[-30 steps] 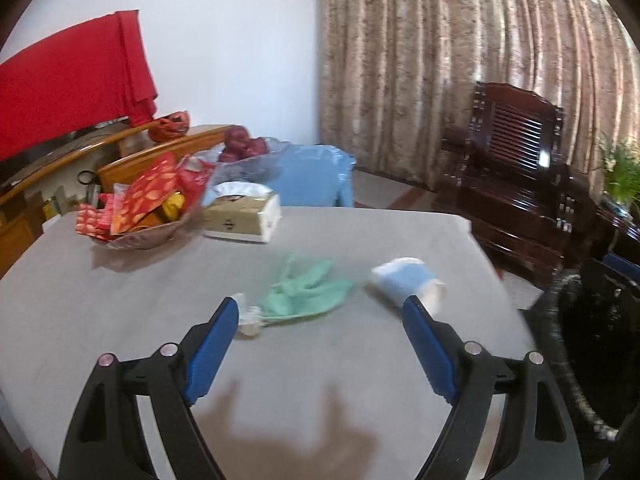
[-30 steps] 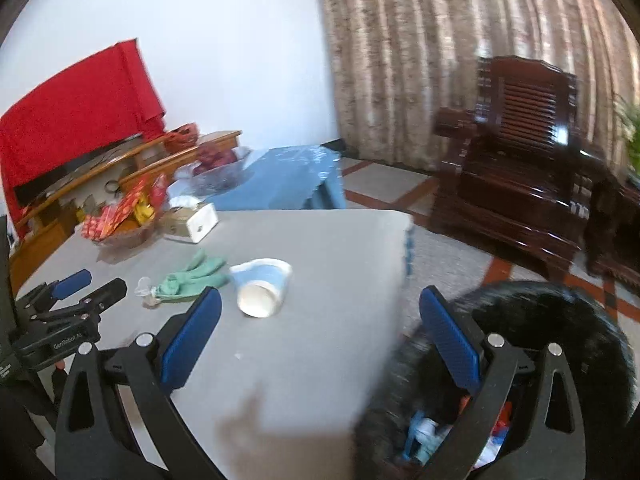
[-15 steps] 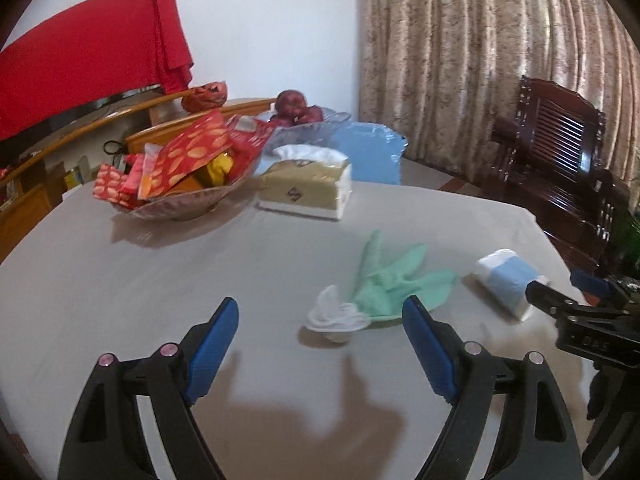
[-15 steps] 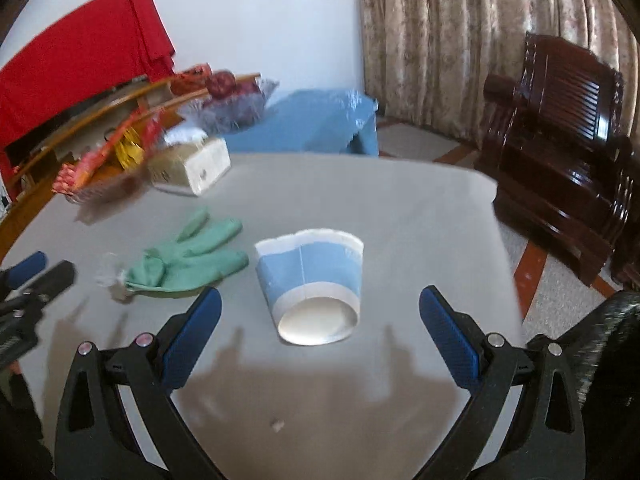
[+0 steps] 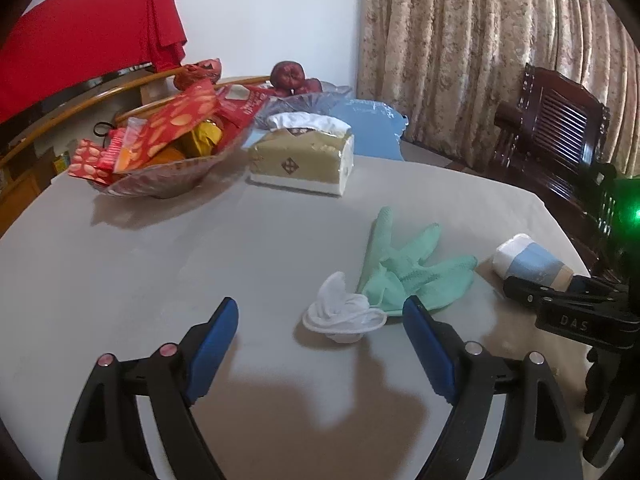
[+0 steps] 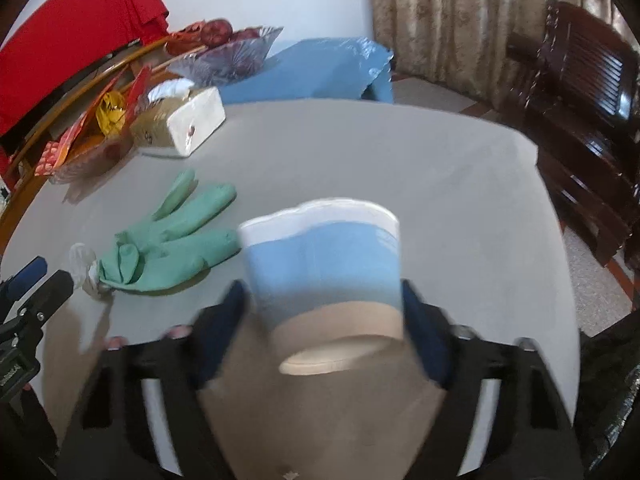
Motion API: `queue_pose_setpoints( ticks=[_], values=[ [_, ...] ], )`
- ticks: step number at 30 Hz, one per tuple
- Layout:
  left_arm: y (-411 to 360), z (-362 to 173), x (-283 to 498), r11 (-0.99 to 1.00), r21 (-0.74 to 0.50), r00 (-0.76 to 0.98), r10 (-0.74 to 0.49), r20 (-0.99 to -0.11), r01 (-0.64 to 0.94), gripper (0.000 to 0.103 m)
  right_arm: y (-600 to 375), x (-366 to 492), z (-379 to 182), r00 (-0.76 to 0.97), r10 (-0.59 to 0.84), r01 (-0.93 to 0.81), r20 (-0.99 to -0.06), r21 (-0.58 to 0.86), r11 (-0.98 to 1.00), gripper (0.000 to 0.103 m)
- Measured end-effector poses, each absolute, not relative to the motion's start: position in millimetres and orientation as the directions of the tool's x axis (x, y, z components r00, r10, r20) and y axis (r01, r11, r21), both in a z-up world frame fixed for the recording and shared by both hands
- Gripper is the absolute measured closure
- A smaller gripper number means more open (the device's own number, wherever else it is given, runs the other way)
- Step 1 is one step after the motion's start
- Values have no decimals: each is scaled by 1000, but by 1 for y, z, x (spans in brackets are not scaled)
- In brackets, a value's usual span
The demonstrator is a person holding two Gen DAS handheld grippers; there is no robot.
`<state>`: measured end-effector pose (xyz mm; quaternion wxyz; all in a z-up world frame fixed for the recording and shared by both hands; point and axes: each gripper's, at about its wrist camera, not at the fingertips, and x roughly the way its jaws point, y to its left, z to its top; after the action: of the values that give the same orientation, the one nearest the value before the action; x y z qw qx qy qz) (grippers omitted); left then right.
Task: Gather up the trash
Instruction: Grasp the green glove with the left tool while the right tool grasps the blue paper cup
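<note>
Right wrist view: my right gripper (image 6: 322, 312) pinches the blue paper cup (image 6: 324, 258) lying on the grey table (image 6: 440, 184). My left gripper (image 5: 320, 344) is spread wide near a crumpled white wrapper (image 5: 342, 314), beside the green glove (image 5: 408, 268). Curtains (image 5: 480, 40) hang far behind.

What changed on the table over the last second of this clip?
The right gripper swung from the bin to the tipped blue-and-white paper cup, which now sits between its jaws. The left gripper closed in on the crumpled white plastic wrapper, jaws open. The green rubber glove and tissue box stayed put.
</note>
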<state>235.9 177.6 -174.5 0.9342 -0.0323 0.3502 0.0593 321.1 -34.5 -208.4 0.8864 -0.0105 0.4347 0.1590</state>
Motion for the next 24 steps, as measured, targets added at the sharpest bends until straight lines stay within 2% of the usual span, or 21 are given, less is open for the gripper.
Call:
queue_pose_setpoints(
  ticks=[5, 17, 19, 21, 24],
  values=[
    [173, -182, 248, 993, -28, 732, 63, -678, -112, 17, -39, 319, -205, 582, 294, -295, -758, 140, 945, 41],
    [170, -207, 286, 990, -95, 624, -12, -781, -100, 19, -39, 311, -200, 602, 303, -307, -739, 136, 942, 41],
    [169, -207, 286, 991, -100, 628, -20, -778, -92, 30, -40, 310, -199, 605, 303, -305, -736, 137, 942, 41],
    [164, -206, 285, 993, -102, 635, -40, -772, -62, 54, -41, 307, -198, 608, 304, -305, -733, 138, 942, 41],
    [163, -205, 284, 993, -103, 639, -42, -768, -58, 64, -43, 302, -194, 613, 312, -306, -726, 146, 941, 41]
  ],
)
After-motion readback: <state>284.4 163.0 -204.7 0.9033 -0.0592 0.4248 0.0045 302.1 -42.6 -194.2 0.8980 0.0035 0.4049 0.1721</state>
